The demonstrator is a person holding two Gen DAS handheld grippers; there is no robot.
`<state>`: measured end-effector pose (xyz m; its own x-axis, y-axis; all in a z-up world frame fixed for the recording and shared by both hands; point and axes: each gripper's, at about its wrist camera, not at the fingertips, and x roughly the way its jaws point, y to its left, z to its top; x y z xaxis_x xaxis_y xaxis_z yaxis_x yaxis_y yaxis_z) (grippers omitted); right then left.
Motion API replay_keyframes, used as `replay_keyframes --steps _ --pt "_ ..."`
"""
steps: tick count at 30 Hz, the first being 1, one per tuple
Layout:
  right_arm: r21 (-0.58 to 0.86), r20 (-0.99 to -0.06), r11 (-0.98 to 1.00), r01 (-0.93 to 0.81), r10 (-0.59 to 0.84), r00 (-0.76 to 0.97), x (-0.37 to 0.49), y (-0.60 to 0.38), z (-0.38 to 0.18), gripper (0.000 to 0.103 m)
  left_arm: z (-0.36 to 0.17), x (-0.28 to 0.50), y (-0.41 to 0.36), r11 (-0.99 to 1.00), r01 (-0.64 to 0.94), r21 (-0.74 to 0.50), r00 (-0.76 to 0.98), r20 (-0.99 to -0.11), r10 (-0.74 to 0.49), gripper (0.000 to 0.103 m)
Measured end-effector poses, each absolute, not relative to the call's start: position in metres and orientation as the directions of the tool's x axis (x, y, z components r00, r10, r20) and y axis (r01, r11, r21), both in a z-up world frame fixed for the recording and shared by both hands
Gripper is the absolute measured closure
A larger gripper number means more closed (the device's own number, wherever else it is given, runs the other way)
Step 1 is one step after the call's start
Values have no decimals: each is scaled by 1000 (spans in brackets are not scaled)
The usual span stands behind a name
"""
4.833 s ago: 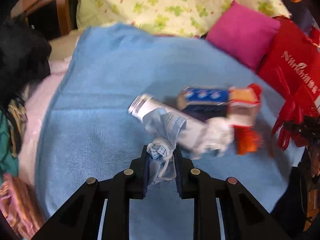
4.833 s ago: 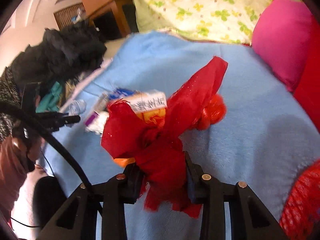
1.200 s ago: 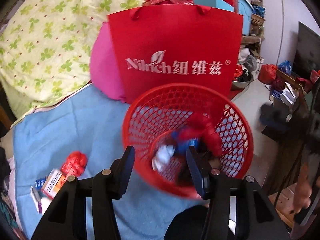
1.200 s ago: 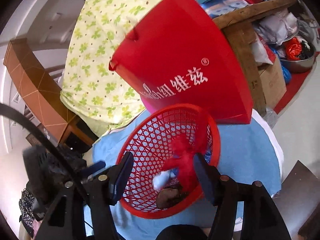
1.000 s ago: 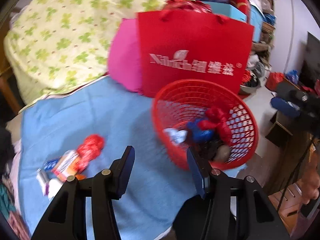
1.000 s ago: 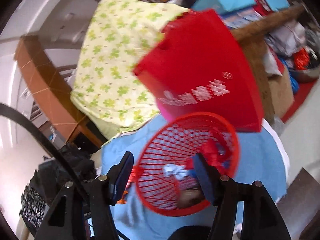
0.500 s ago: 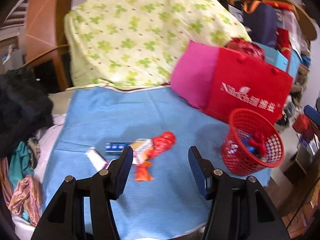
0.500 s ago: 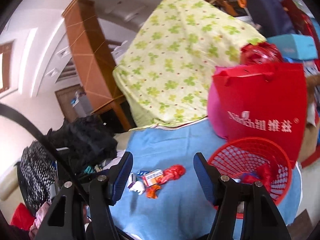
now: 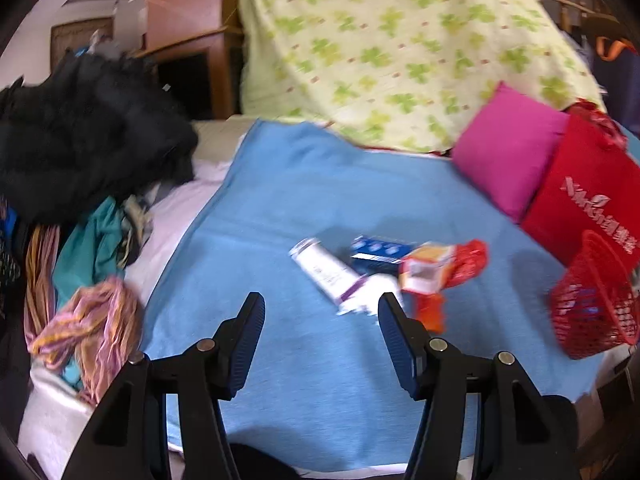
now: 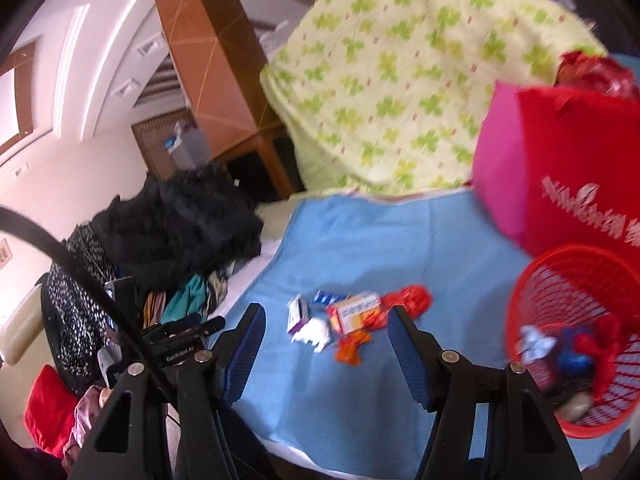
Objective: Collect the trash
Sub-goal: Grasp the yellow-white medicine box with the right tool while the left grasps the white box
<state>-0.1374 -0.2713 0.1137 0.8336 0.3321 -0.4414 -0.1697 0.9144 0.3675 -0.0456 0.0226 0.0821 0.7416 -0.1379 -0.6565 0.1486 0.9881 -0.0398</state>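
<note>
A small heap of trash lies on the blue blanket (image 9: 304, 200): a white tube (image 9: 326, 270), a blue box (image 9: 376, 254), an orange-and-white carton (image 9: 424, 268), a red crumpled wrapper (image 9: 468, 260) and an orange scrap (image 9: 432, 312). The same heap (image 10: 352, 320) shows in the right wrist view. A red mesh basket (image 10: 560, 280) at the blanket's right edge holds red, blue and white trash; it sits at the far right (image 9: 592, 312) in the left wrist view. My left gripper (image 9: 320, 312) hovers open just short of the heap, nothing between its fingers. My right gripper (image 10: 326, 320) is open and empty, farther back.
A red paper bag (image 9: 588, 200) and a pink cushion (image 9: 508, 156) stand behind the basket. A clover-print quilt (image 9: 400, 40) is heaped at the back. Dark clothes (image 9: 88, 136) and coloured fabrics (image 9: 84, 320) pile up to the left of the blanket.
Both grippers have swung left, away from the red basket and back toward the heap of trash. The basket has slid to the right edge of both views. Both stay empty.
</note>
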Motion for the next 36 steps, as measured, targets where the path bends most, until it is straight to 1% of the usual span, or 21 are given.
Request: replay_keyframes --steps 8,14,19,22,25,26,30,36 --pt "417 -564 896 -151 386 730 -74 -241 60 36 41 -14 45 994 98 -52 682 -724 -105 43" --pt "492 -609 860 -134 450 653 -32 -233 27 36 29 20 39 987 123 -106 643 -749 -161 43" --pt "623 -601 778 -83 544 585 14 -229 -5 36 16 67 26 973 120 -195 579 -783 -229 43" --pt "714 -587 700 23 580 564 40 -236 -32 36 5 97 17 959 108 -264 527 -802 -280 43" --pt "805 -545 574 149 617 568 61 -252 -61 35 -9 124 12 941 67 -330 468 -823 -322 43" --pt "816 -547 544 197 615 568 67 -257 -70 32 -14 131 10 935 57 -349 450 -827 -336 43" --pt "844 -532 449 292 634 562 87 -266 -97 32 -31 148 5 924 13 -383 397 -846 -357 43" --pt "822 -569 445 355 620 541 119 -257 -111 31 -51 156 -1 918 -9 -396 337 -866 -370 43"
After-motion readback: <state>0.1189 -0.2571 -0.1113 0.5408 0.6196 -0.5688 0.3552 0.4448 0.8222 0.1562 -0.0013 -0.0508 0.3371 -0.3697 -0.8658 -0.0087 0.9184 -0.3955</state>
